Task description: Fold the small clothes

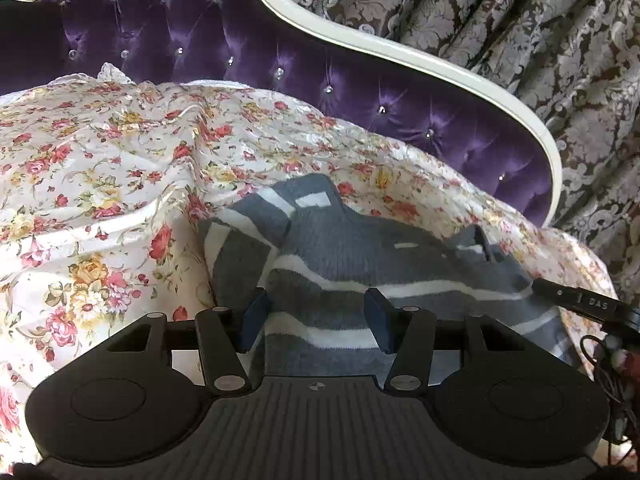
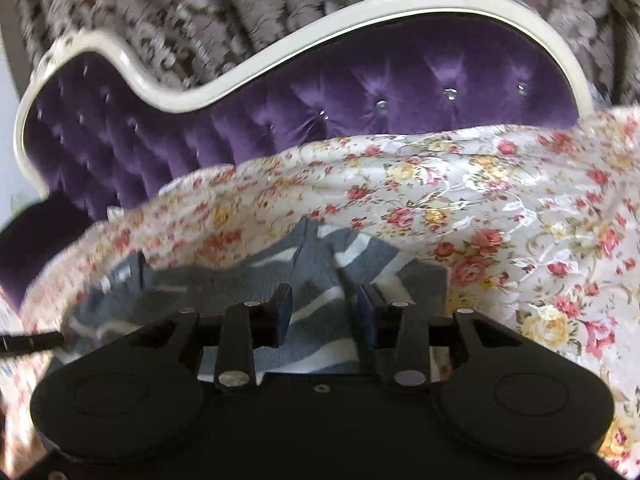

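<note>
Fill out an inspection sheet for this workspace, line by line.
Surface: floral bedspread, rumpled.
Job's things: grey-and-white striped knit garment, crumpled on the bedspread.
Clutter: nothing seen.
Grippers: left gripper open, garment between its pads, no squeeze seen; right gripper open over the same garment.
Cables: thin dark cords at the right edge of the left wrist view.
Surroundings: purple tufted headboard with cream frame; grey damask curtain behind.
</note>
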`<state>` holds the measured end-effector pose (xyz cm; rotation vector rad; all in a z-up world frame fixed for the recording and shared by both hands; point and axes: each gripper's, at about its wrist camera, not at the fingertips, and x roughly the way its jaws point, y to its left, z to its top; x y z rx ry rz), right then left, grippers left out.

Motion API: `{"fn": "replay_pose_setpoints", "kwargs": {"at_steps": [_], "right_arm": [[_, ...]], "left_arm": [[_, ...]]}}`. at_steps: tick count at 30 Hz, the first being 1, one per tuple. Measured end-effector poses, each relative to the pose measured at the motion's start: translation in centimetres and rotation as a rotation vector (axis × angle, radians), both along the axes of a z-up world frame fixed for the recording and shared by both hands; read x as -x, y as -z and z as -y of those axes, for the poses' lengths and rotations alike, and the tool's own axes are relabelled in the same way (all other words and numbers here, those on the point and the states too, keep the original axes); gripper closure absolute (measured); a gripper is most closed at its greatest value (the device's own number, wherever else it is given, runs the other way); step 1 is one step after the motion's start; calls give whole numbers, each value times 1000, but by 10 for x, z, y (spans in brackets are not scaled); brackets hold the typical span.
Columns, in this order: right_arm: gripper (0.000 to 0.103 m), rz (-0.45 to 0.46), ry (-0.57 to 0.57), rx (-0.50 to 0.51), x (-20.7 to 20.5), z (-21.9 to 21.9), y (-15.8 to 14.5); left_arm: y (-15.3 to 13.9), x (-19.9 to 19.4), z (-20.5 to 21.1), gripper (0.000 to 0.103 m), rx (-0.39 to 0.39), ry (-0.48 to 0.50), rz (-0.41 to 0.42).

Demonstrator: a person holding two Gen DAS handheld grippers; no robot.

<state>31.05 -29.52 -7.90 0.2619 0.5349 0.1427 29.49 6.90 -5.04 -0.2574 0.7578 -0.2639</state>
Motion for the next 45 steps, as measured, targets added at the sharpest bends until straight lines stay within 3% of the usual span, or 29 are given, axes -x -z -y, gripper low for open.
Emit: {"fn": "replay_pose_setpoints", "kwargs": {"at_steps": [7, 10, 15, 19, 24, 28, 29, 32, 36, 40, 42, 43, 45], "right_arm": [[55, -27, -30, 30, -4, -12, 8], [52, -53, -29, 36, -7, -15, 11], [34, -49, -49, 79, -8, -25, 13], [20, -39, -71, 98, -8, -32, 16], [16, -37, -80, 114, -7, -36, 16], [18, -37, -74, 77, -6, -31, 14], [19, -36, -70, 69, -6, -30, 13], [38, -31, -69, 55, -4, -28, 11], [55, -30, -66, 50, -4, -25, 10], [67, -33, -53, 57, -4, -23, 10], [85, -28, -57, 61, -3, -22, 9], [87, -25, -58, 68, -2, -23, 9], [89, -15, -66, 94, 0, -28, 7]], "left_arm": [[5, -3, 4, 50, -29, 4, -13], [11, -8, 8, 42, -65, 2, -40], [15, -4, 22, 25, -140, 48, -6], [18, -1, 33, 19, -192, 51, 20], [15, -3, 29, 18, -163, 57, 0], [9, -2, 15, 18, -48, 33, 12], [7, -2, 12, 19, -36, 31, 18], [7, -5, 12, 21, -52, 20, 23], [11, -8, 15, 41, -49, 29, -1], [12, -7, 20, 54, -111, 27, 6], [12, -7, 19, 62, -111, 26, 3], [12, -7, 19, 64, -107, 27, 0], [12, -7, 18, 83, -100, 24, 7]]}}
